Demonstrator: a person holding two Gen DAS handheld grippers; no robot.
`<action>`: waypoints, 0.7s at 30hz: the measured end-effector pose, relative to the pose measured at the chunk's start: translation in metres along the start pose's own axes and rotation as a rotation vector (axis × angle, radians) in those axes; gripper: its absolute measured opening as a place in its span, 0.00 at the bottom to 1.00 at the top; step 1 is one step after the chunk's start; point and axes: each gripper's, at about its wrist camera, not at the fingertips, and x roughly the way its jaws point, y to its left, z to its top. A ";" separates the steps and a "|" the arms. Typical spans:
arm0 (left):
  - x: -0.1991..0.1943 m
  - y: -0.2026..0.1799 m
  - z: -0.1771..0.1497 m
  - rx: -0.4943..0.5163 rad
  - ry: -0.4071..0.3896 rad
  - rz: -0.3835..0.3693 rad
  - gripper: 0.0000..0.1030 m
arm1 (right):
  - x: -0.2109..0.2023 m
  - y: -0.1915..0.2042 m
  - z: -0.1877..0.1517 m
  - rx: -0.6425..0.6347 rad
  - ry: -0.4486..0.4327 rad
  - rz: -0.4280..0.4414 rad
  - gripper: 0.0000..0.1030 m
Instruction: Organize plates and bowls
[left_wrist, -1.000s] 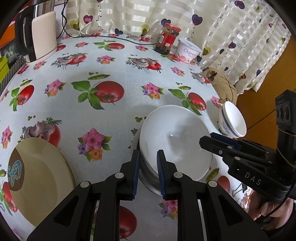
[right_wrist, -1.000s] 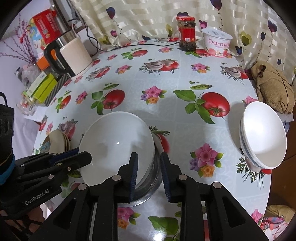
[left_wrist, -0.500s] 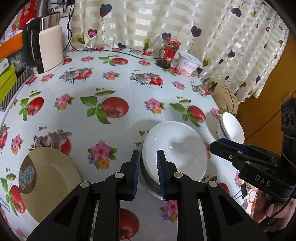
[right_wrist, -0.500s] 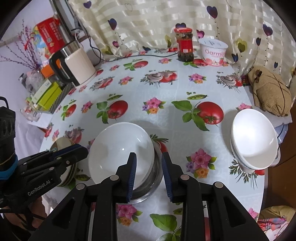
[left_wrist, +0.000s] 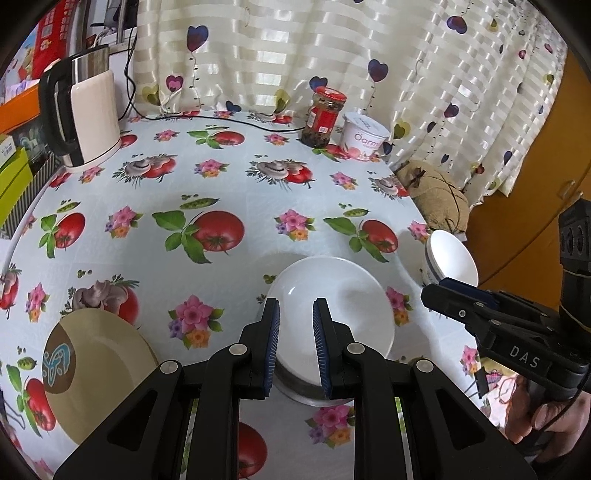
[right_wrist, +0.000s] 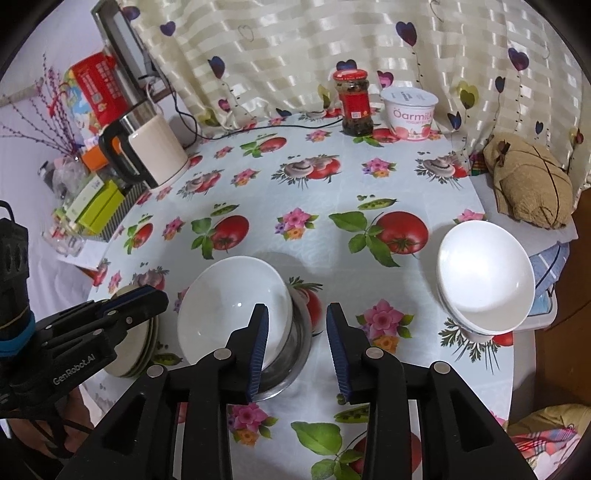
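A large white bowl (left_wrist: 343, 306) (right_wrist: 236, 299) sits in a steel bowl (right_wrist: 295, 354) near the table's front edge. My left gripper (left_wrist: 295, 317) is open and empty, raised above the white bowl's near rim. My right gripper (right_wrist: 297, 325) is open and empty, above the steel bowl's right side. A stack of small white bowls (right_wrist: 484, 277) (left_wrist: 448, 258) stands at the right edge. A stack of cream plates (left_wrist: 92, 369) (right_wrist: 133, 339) lies at the left front.
A kettle (left_wrist: 88, 114), a red-lidded jar (left_wrist: 325, 118) and a yogurt tub (left_wrist: 364, 136) stand at the back of the table. A power cord (left_wrist: 229, 118) runs along the back. A brown cloth bundle (right_wrist: 528, 181) lies off the right edge. Boxes (right_wrist: 96, 203) stand left.
Both grippers have pulled back and up from the bowls. The right gripper's jaws have opened wider; the left jaws have opened a little.
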 end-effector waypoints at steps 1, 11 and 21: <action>0.000 -0.002 0.001 0.005 -0.001 -0.002 0.19 | -0.001 -0.001 0.000 0.002 -0.002 0.000 0.31; 0.001 -0.024 0.009 0.040 -0.011 -0.029 0.19 | -0.016 -0.020 0.001 0.037 -0.036 -0.009 0.32; 0.011 -0.051 0.018 0.089 0.005 -0.060 0.19 | -0.031 -0.051 0.001 0.090 -0.072 -0.039 0.32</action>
